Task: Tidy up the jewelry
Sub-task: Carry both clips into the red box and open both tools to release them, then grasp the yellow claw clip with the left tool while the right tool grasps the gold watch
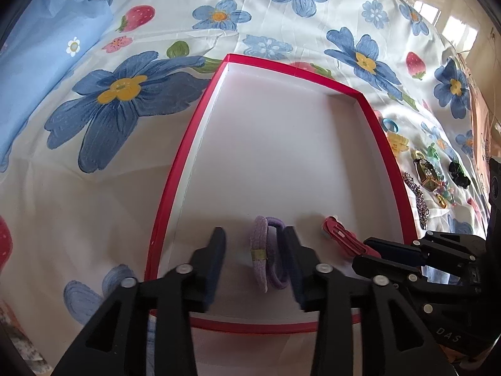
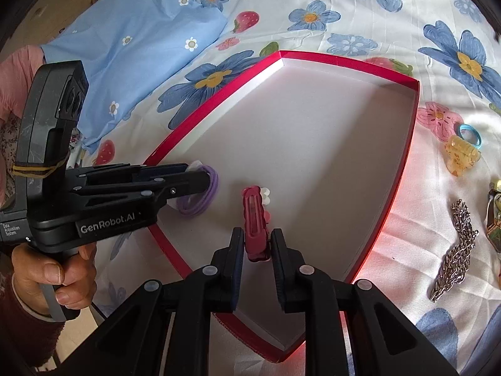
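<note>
Jewelry sits in 2 groups: 2 pieces lie inside the red-rimmed box (image 2: pixel 414 116), the rest wait on the floral bedsheet (image 1: pixel 156 25) just beside its right wall. You hold the left gripper (image 1: pixel 255 261) low over the near end of the box; its jaws stand apart, and the purple hair ties (image 1: pixel 266 252) rest on the white floor between them, touching the right finger at most. No earlier view is at hand, so I judge only that this piece is set down. The wide stance lets you lift away without dragging the ties.

Your right gripper (image 2: pixel 256 250) has its jaws close on either side of the red hair clip (image 2: pixel 254 219); a slim gap shows on the left side, so I cannot tell if the pads press. The clip lies flat beside the ties, apart from them, which keeps the pieces sorted. The silver chain (image 2: pixel 457 250), amber claw clip (image 2: pixel 462 156) and blue ring tie (image 2: pixel 469 134) remain outside.
</note>
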`<state>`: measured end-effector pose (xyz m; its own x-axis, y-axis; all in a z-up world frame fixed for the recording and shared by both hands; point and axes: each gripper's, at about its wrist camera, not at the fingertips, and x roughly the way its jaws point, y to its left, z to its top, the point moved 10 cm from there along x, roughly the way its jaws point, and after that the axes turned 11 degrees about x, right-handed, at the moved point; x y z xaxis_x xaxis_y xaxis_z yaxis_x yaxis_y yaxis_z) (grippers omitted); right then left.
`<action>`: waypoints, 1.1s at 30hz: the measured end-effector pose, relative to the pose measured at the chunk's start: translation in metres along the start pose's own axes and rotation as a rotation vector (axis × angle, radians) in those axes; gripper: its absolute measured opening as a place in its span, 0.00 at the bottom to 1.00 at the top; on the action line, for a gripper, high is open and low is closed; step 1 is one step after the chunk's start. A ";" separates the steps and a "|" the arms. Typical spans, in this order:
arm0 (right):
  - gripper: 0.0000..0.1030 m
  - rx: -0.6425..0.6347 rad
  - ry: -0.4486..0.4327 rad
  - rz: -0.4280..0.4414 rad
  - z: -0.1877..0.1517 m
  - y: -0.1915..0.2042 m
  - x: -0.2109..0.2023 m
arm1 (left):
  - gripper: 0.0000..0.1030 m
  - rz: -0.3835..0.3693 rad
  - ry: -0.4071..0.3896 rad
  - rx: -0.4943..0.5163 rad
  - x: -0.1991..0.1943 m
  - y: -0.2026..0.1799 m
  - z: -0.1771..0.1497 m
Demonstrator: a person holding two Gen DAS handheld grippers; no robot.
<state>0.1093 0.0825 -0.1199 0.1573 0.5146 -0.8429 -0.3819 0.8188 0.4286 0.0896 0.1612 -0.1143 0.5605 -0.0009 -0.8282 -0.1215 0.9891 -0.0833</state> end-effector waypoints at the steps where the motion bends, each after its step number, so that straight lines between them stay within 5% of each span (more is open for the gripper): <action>1: 0.19 0.004 0.001 0.003 0.000 0.000 0.000 | 0.40 0.002 0.000 0.001 -0.001 0.000 0.000; 17: 0.32 0.083 -0.115 0.039 0.004 -0.016 -0.053 | 0.49 -0.013 -0.065 -0.020 -0.036 -0.011 0.012; 33: 0.39 0.272 -0.268 -0.092 0.002 -0.122 -0.133 | 0.55 -0.110 -0.067 0.100 -0.027 -0.090 0.043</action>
<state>0.1373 -0.0855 -0.0596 0.4260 0.4543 -0.7824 -0.1052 0.8838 0.4559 0.1211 0.0784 -0.0605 0.6200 -0.1034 -0.7777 0.0242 0.9933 -0.1128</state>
